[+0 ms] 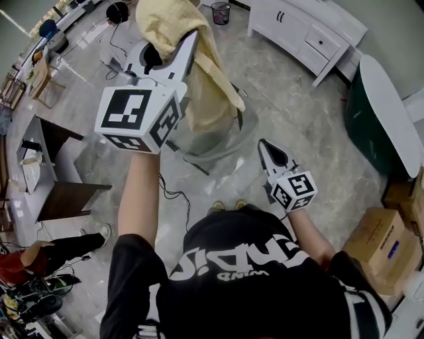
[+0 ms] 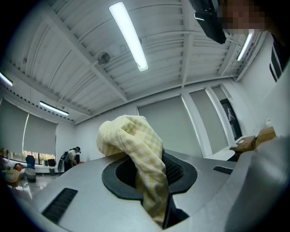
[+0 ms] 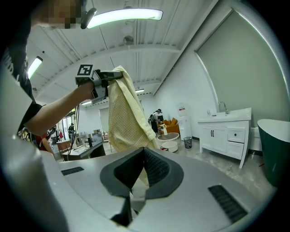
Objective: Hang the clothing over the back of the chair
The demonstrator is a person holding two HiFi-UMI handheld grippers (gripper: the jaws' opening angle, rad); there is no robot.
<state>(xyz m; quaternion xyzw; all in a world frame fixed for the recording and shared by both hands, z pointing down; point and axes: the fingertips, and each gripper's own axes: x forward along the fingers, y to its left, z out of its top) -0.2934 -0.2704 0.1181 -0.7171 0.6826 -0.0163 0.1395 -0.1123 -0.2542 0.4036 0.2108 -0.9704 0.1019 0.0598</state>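
A pale yellow checked garment (image 1: 199, 73) hangs from my left gripper (image 1: 191, 40), which is raised high and shut on a bunch of its cloth. In the left gripper view the cloth (image 2: 136, 136) bulges over the pads and runs down between the jaws of my left gripper (image 2: 156, 167). Under the hanging cloth stands a translucent grey chair (image 1: 218, 142), mostly hidden by it. My right gripper (image 1: 267, 151) is lower and to the right of the chair, shut on nothing. From the right gripper (image 3: 141, 154) I see the garment (image 3: 124, 118) dangling from the left gripper (image 3: 113, 74).
A white cabinet (image 1: 305, 36) stands at the back right, with a dark green tub (image 1: 384, 112) beside it. Cardboard boxes (image 1: 384, 248) sit at the right. A dark table (image 1: 59, 172) is on the left, with cables (image 1: 173, 195) on the floor. A wastebasket (image 1: 220, 12) is far back.
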